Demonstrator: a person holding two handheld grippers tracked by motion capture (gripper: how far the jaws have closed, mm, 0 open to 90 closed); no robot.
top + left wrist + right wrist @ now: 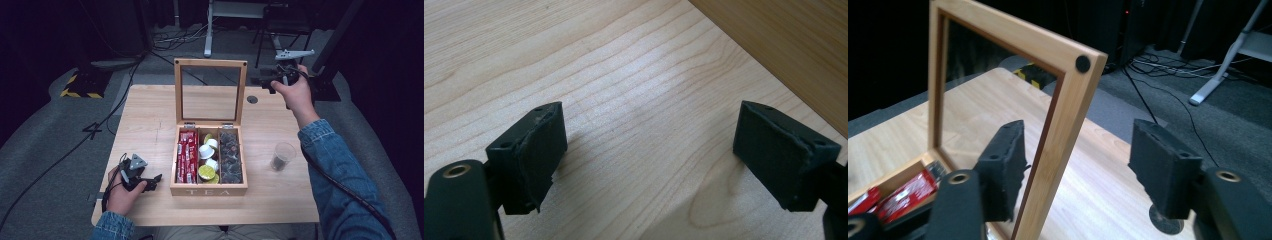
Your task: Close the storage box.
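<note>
I have the tea box [208,190] sitting in the middle of the table [150,115], close to me. Its lid [210,63] stands straight up at the back, so I can see all three rows inside. Red packets [186,155] fill the left row, little round cups [207,151] the middle one, and dark bits [231,156] the right one.

My right gripper [1075,165] is up by the lid's right side. Its jaws are spread apart. The lid's wooden edge [1060,135] stands in the gap, close to one pad [1007,170], but I cannot see it being squeezed. I hold the gripper there because that edge is the easy place to catch the lid. I think the next job is to swing the lid down, or let it stand by itself.

My left gripper [142,180] rests low over the table, just beside the box's left wall [784,45]. Its jaws are wide apart with nothing between them, just bare wood. I keep it there so it can steady the box if the box slides.

A clear cup [282,156] stands to the right of the box, away from both grippers. It has something dark at the bottom.
</note>
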